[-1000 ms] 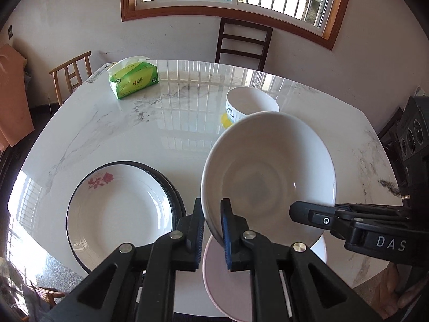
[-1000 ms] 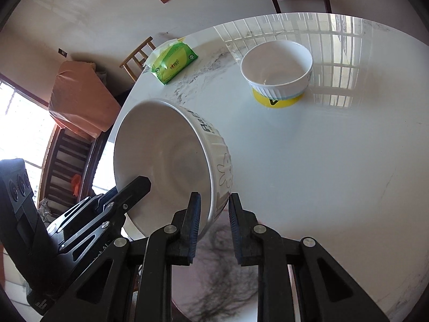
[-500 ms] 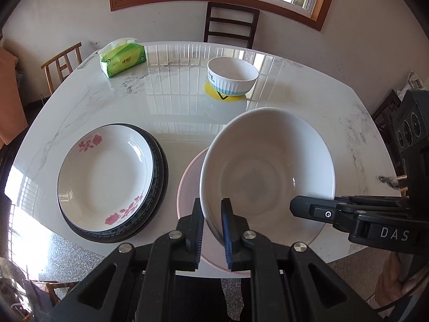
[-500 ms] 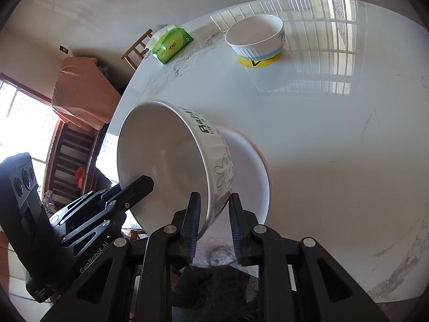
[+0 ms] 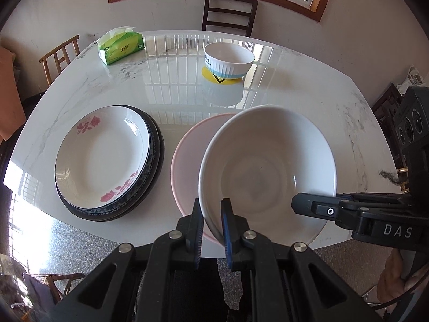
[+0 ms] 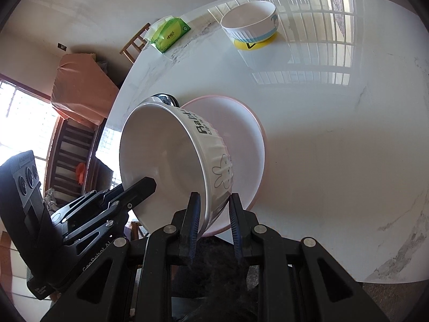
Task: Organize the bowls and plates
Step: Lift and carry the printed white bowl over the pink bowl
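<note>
A large white ribbed bowl [image 5: 268,166] with a rabbit drawing [image 6: 222,171] is held in the air, tilted, above a pink plate [image 5: 187,155] [image 6: 241,134]. My left gripper [image 5: 211,214] is shut on its near rim. My right gripper [image 6: 213,209] is shut on the opposite rim and shows in the left wrist view [image 5: 335,210]. A rose-patterned plate [image 5: 102,158] tops a stack of dark-rimmed plates at the left. A smaller striped bowl [image 5: 228,60] [image 6: 250,21] sits on a yellow coaster at the far side.
The white marble table [image 5: 308,88] carries a green tissue pack [image 5: 120,44] [image 6: 170,35] at the far left. Chairs stand around the table. The table's near edge [image 5: 134,238] lies just under the grippers.
Both grippers have pulled back and up with the large bowl. The pink plate, the plate stack and the far bowl now show more fully below and beyond it.
</note>
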Demonstrator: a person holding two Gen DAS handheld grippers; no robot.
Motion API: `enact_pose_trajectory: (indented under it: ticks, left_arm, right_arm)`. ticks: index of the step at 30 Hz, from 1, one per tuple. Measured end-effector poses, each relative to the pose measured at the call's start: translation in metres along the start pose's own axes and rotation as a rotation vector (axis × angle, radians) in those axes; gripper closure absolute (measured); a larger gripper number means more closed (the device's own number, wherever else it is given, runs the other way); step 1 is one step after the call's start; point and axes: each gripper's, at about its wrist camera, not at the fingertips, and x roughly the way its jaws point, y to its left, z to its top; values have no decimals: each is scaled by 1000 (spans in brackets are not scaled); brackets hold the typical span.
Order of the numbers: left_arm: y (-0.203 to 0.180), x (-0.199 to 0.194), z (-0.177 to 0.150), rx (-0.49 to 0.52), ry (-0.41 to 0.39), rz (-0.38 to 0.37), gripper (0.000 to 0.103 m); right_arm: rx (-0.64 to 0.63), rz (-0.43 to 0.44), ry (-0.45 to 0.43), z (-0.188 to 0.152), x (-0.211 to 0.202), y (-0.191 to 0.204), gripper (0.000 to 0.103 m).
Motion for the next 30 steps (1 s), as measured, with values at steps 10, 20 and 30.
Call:
enact_pose_trajectory:
  ticks: [10, 20, 30]
  left_arm:
    - [2, 5, -1, -11, 10, 9, 89]
    - [6, 12, 0, -11, 11, 21, 89]
    - [9, 15, 2, -11, 11, 29, 89]
  right_arm:
    - [17, 5, 13, 0, 4, -3, 83]
    - [14, -4, 35, 3, 12, -3, 83]
    - [23, -7, 50, 5, 16, -4, 84]
